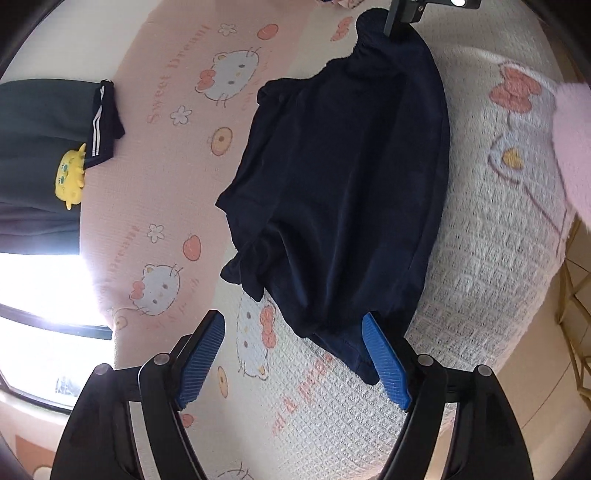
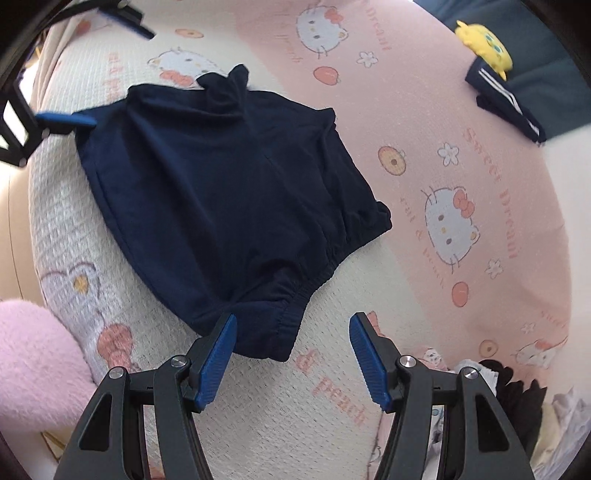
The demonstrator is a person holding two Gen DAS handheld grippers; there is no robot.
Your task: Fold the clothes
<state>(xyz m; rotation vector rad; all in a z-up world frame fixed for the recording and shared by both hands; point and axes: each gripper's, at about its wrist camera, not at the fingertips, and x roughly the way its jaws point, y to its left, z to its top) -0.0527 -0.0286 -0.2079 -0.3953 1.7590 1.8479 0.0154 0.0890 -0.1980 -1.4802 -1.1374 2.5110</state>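
Note:
A pair of navy shorts (image 1: 340,184) lies spread flat on the pink and white cartoon-cat bed sheet (image 1: 159,192). My left gripper (image 1: 293,356) is open, low over one hem corner, which lies by its right pad. In the right wrist view the shorts (image 2: 229,192) have their elastic waistband toward me. My right gripper (image 2: 293,354) is open just above the waistband corner, which sits beside its left pad. The left gripper (image 2: 120,77) shows at the shorts' far edge. One of the right gripper's fingers (image 1: 392,22) shows at the top of the left wrist view.
A folded navy garment with white stripes (image 2: 506,103) and a yellow plush toy (image 2: 484,40) lie by a dark green cushion (image 1: 37,147). A pink fluffy item (image 2: 33,369) sits at the bed edge. Several loose clothes (image 2: 517,391) are piled nearby. A bright window (image 1: 44,288) is beyond the bed.

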